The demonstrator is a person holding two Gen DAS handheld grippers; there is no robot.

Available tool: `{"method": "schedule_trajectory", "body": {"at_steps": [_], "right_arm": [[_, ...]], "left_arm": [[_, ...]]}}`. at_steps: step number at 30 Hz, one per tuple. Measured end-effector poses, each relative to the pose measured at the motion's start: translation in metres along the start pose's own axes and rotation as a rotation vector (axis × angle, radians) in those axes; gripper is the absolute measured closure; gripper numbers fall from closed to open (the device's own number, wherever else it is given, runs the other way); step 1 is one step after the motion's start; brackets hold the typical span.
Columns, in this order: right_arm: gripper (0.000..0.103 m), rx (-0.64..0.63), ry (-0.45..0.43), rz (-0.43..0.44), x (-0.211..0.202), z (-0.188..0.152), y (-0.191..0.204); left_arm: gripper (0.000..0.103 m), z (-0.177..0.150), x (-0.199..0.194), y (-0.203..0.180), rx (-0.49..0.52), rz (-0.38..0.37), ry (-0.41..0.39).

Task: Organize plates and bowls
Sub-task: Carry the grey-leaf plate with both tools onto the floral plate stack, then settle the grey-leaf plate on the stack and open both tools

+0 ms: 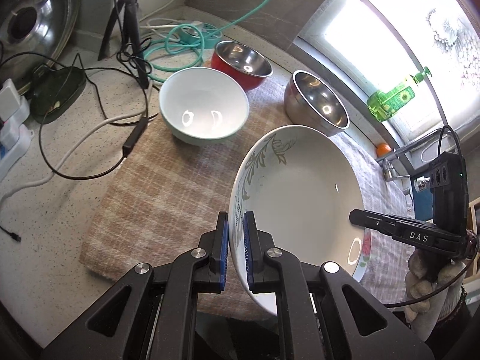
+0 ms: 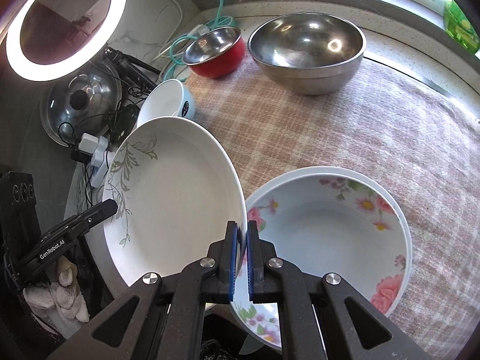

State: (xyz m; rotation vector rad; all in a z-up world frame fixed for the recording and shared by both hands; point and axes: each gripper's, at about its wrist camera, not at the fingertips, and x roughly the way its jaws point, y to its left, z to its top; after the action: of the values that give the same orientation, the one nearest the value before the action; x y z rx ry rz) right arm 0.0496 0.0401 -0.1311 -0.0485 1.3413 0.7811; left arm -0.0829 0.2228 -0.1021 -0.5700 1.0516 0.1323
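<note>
Left gripper (image 1: 236,241): jaws clamped on the left rim of one leaf-print plate (image 1: 300,198). Right gripper (image 2: 242,253): jaws clamped on the same plate's opposite rim. So one plate, two grips, held tilted above the checked cloth (image 1: 168,198).

Just beside and partly under it, right side: floral plates (image 2: 330,228), a doubled rim visible, looks like two stacked, can't confirm.

Bowls on the cloth, three: one white and mint bowl (image 1: 204,111), one red bowl (image 1: 243,63) with steel inside, one steel bowl (image 1: 318,102). All upright, apart from each other.

Gloved hands: two, one behind each gripper.

Off the cloth, on the counter (image 1: 60,210): one pot lid (image 2: 81,102), one ring light (image 2: 64,21), one tripod (image 1: 129,21), one green soap bottle (image 1: 393,99) on the sill, tangled cables.
</note>
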Motion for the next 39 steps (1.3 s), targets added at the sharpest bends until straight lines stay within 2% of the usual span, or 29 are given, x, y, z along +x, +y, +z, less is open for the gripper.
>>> {"method": "schedule_trajectory", "body": {"at_steps": [19, 39], "right_arm": [[0.097, 0.202, -0.037, -0.063, -0.035, -0.042, -0.089], [0.097, 0.297, -0.034, -0.09, -0.035, -0.065, -0.127]], "left_arm": [[0.095, -0.006, 0.054, -0.074, 0.145, -0.086, 0.121], [0.095, -0.015, 0.088, -0.099, 0.202, -0.09, 0.21]]}}
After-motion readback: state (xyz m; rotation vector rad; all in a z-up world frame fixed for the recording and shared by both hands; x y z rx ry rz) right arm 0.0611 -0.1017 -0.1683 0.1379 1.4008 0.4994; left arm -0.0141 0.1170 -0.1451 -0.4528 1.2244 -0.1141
